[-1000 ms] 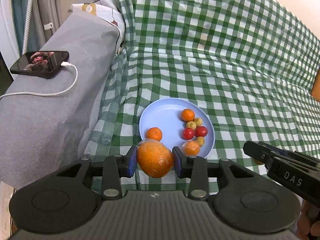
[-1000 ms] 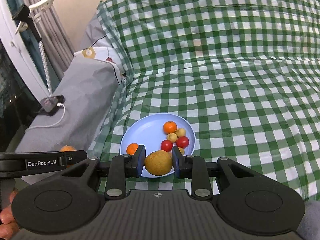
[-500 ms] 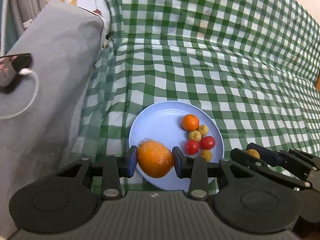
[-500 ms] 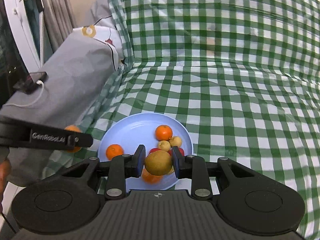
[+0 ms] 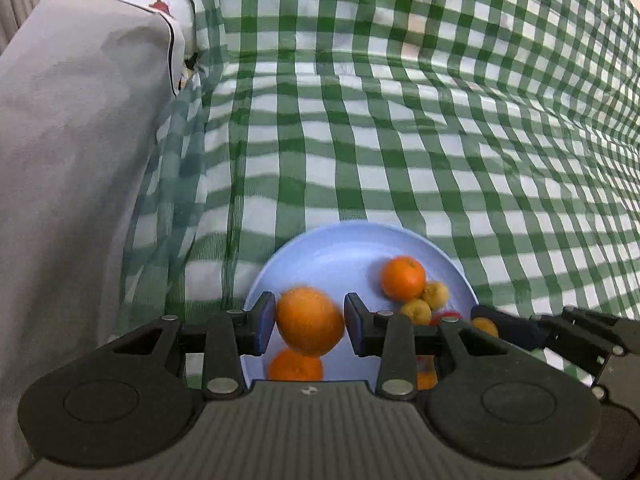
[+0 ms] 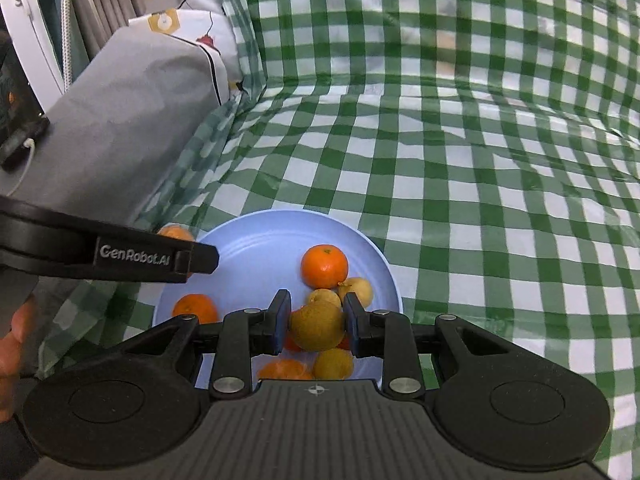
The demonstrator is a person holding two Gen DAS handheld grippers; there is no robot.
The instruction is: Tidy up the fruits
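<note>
A light blue plate (image 5: 340, 252) lies on the green checked cloth and holds several small fruits: tangerines (image 5: 402, 278), yellow fruits (image 5: 416, 310) and red ones. My left gripper (image 5: 310, 322) is shut on a large orange (image 5: 310, 320), held over the plate's near left part. My right gripper (image 6: 316, 326) is shut on a yellow-brown pear (image 6: 318, 326), held over the plate (image 6: 256, 248) and its fruit pile. The left gripper's side shows in the right wrist view (image 6: 132, 258); the right gripper shows at the right edge of the left wrist view (image 5: 560, 332).
A grey cushion (image 5: 76, 140) rises on the left beside the plate. A phone on a white cable (image 6: 20, 136) rests on it. The checked cloth (image 5: 440, 140) covers the seat and the backrest behind.
Both grippers have moved forward and down over the plate, each keeping its fruit. The plate looks closer and larger in both views.
</note>
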